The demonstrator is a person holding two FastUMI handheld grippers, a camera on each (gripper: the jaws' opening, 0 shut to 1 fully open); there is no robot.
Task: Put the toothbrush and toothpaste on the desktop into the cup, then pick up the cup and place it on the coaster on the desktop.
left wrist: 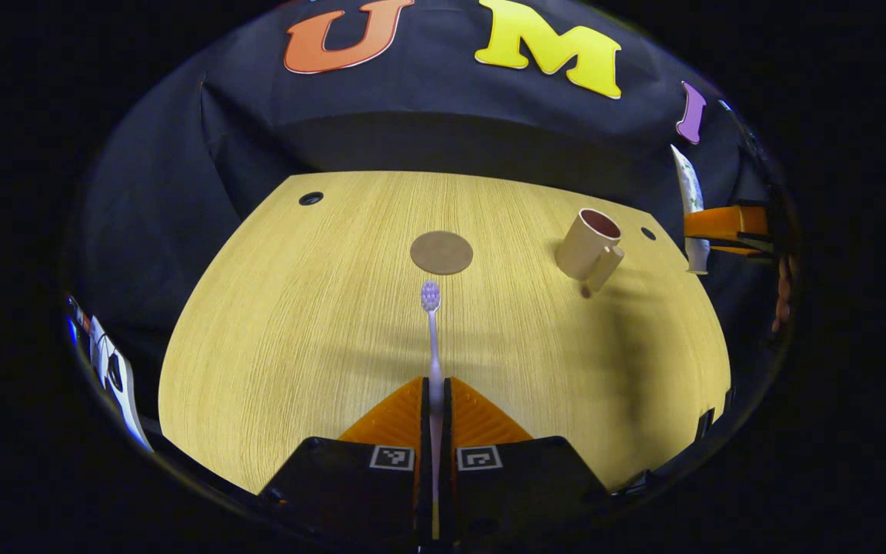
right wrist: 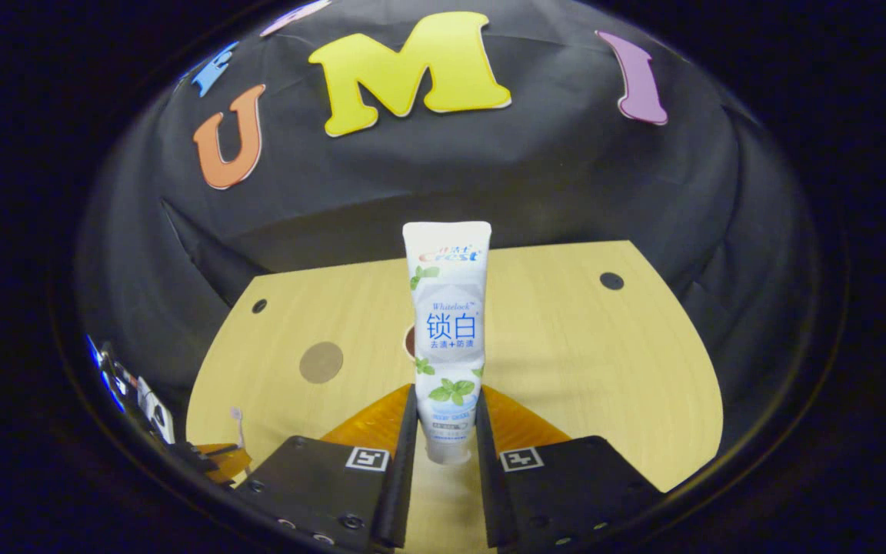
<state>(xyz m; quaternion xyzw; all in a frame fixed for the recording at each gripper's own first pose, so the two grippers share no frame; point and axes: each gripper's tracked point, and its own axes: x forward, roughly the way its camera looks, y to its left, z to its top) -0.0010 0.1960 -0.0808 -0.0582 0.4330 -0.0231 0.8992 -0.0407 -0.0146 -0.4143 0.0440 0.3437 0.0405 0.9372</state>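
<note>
In the left gripper view, the left claw (left wrist: 435, 400) is clenching the toothbrush (left wrist: 433, 338) above the table (left wrist: 297, 323), with the empty cup (left wrist: 589, 245) waiting near the far right corner and the coaster (left wrist: 441, 252) mid-table toward the far edge. In the right gripper view, the right claw (right wrist: 445, 431) is gripping the toothpaste (right wrist: 447, 323) upright, so both items are lifted, but nothing is in the cup yet and moving the cup onto the coaster is still to come.

A thin pale-lilac plastic toothbrush (left wrist: 433, 338) is pointing forward above the surface. The white toothpaste tube (right wrist: 447, 338) is standing upright. A beige ceramic cup (left wrist: 589, 245) is sitting right of the round brown coaster (left wrist: 441, 252).
</note>
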